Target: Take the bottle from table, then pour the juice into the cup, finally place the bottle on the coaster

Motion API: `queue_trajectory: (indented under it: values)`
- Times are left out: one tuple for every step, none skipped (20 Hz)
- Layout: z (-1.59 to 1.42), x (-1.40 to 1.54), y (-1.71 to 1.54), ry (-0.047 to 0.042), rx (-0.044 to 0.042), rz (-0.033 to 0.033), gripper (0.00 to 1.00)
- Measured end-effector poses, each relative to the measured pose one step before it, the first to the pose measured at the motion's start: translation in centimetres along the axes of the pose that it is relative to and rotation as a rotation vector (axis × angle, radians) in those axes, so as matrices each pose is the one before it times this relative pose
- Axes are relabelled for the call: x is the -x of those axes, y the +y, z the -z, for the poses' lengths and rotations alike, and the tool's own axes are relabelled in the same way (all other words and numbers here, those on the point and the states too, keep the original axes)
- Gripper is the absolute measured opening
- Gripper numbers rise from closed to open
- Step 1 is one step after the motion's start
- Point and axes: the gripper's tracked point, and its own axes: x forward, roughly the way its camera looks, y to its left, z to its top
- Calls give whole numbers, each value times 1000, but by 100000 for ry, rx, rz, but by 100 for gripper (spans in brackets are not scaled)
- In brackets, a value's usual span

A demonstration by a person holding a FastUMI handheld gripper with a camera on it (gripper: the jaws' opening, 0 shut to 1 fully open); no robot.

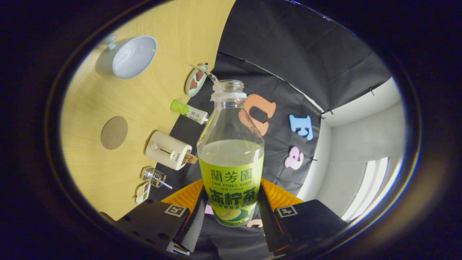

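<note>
tongs (231, 216): closed onto the bottle (231, 159), one finger pressing each side of its lower labelled part; no gap seen between fingers and label
bottle: held between the fingers, uncapped, clear with a green label; pale juice fills it to about the top edge of the label; neck empty; open mouth points away from the tongs
view: rolled, so the wooden surface (151, 72) runs up beside the bottle rather than under it
cup (131, 56): pale blue, with a handle; stands on the surface well beyond the fingers, apart from the bottle; whether anything is in it, cannot tell
coaster (114, 132): round, brown, flat on the surface; bare; between the cup and the white toaster-like box (169, 150), touching neither
small plate (196, 80): green rim, brown pieces on it; near the surface edge, close to the bottle mouth in view
tube (188, 111): green and white, lying down; between plate and box
wire item (155, 177): small, metal, just past the box
</note>
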Motion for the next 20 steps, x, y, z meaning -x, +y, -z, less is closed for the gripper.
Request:
queue_trajectory:
  values:
    - [-48, -107, 92, -124, -13, -155, 76]
    - [-115, 84, 7, 9, 140, -95, 76]
    - [-104, -105, 101, 14, 302, 44, 76]
    - [-120, 80, -11, -255, 422, 17, 76]
    - [-65, -58, -91, 120, 547, 34, 76]
    - [-11, -99, -67, -121, 347, 172, 76]
    - [-6, -87, -6, -10, 94, 43, 76]
    - [-31, -52, -40, 86, 155, -43, 76]
    - [65, -55, 73, 119, 250, -4, 76]
    - [-6, -54, -33, -4, 573, -62, 76]
    - [38, -101, 19, 135, 708, -32, 76]
    - [-78, -15, 70, -145, 411, -44, 76]
    - [-9, -43, 4, 116, 494, -14, 76]
    - [32, 25, -167, 16, 284, 274, 76]
    - [0, -42, -118, -47, 223, 288, 76]
    - [-1, -35, -82, 36, 59, 140, 76]
    - [53, -13, -108, 123, 411, -35, 76]
    - [-26, 42, -164, 103, 657, 337, 76]
    - [80, -102, -277, -130, 565, 388, 76]
    - [10, -35, -239, 104, 353, 317, 76]
